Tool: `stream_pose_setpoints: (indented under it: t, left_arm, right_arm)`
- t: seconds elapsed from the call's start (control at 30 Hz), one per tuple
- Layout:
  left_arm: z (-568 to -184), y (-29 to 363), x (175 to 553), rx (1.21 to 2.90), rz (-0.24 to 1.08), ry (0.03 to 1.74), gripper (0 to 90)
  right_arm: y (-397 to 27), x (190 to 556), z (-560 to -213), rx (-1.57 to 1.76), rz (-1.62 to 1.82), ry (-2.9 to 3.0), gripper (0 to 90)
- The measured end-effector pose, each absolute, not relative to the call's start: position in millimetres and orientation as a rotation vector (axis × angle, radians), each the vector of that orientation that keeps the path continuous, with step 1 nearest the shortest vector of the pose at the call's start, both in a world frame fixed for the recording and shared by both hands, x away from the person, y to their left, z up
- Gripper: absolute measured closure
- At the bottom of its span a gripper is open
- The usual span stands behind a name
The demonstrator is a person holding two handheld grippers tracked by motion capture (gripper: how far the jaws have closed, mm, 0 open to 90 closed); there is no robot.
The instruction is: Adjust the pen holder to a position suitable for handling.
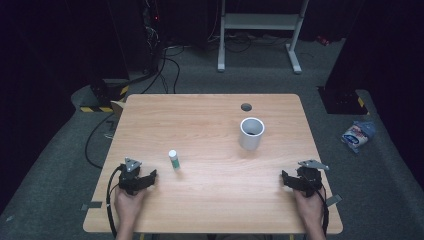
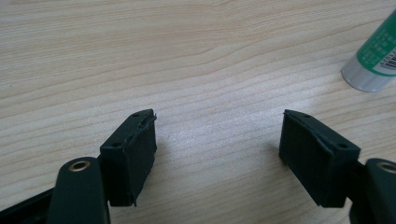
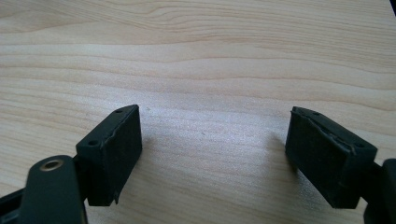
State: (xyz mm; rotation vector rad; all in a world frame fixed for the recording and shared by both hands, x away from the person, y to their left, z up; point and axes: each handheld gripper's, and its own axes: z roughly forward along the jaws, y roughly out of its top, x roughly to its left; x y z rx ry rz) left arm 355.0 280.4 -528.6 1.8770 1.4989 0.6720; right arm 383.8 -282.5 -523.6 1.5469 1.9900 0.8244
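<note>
High view, wooden table: one white cup, upright, mouth open, on the right half toward the far edge. One dark round grommet hole in the tabletop just beyond the cup. One small bottle, white cap, green label, upright, left of centre, well apart from the cup. Left gripper, held in the left hand, at the near-left part of the table, near the bottle but apart from it. Right gripper, held in the right hand, at the near-right part.

Left gripper view: left gripper, jaws spread wide, bare wood between them; base of the bottle at the upper right edge.

Right gripper view: right gripper, jaws spread wide, bare wood between them.

Floor: one small packet to the right of the table; cables and a white frame beyond it.
</note>
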Motion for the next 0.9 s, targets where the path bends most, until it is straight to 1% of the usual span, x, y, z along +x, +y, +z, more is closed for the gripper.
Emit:
stream_pose_setpoints:
  t: [0.6,0.8,0.9]
  left_arm:
    - [-528.6,280.5,354.4,1.872,0.676,1.504,27.4]
    - [-528.7,280.6,354.5,1.871,0.678,1.503,27.4]
    - [-528.6,280.6,354.4,1.872,0.675,1.505,27.4]
  right_arm:
    - [-282.0,384.4,-523.7,1.519,0.829,2.017,17.1]
    - [-281.6,383.7,-523.4,1.535,0.83,2.002,19.7]
    - [-282.0,383.5,-523.2,1.53,0.83,2.0,22.4]
